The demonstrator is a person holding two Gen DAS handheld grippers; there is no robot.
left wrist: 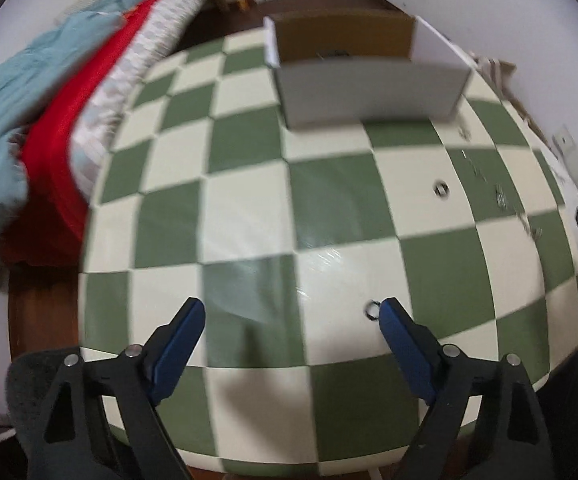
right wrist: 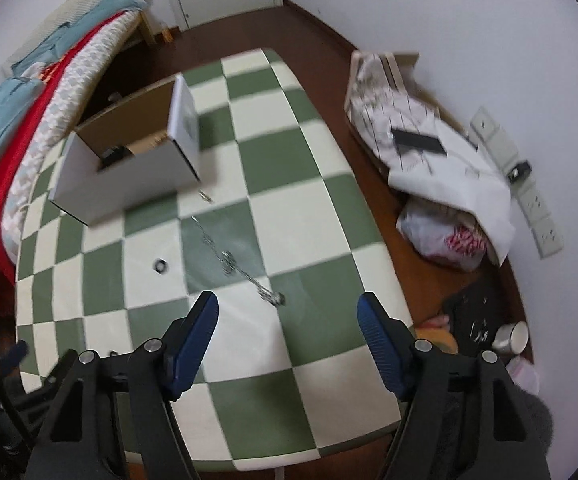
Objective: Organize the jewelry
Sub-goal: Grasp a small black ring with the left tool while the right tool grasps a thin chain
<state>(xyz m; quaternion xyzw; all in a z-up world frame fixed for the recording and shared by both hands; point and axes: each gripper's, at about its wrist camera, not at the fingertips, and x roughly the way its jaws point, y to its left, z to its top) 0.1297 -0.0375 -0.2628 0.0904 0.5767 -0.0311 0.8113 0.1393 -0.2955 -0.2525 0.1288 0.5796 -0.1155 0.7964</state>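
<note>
A green-and-cream checkered table (left wrist: 249, 208) holds an open white cardboard box (left wrist: 369, 92) at its far side. My left gripper (left wrist: 291, 312) is open above the table; a small ring (left wrist: 371, 310) lies just by its right fingertip. A second ring (left wrist: 441, 189) and a silver chain (left wrist: 501, 196) lie further right. In the right wrist view my right gripper (right wrist: 287, 306) is open above the near end of the chain (right wrist: 233, 258), which runs towards the box (right wrist: 129, 176). A ring (right wrist: 160, 266) lies left of the chain.
A bed with red and blue blankets (left wrist: 41, 128) borders the table's left side. On the floor to the right lie a white cloth pile (right wrist: 429, 148), a plastic bag (right wrist: 445, 232), a power strip (right wrist: 529, 184) and a metal can (right wrist: 511, 336).
</note>
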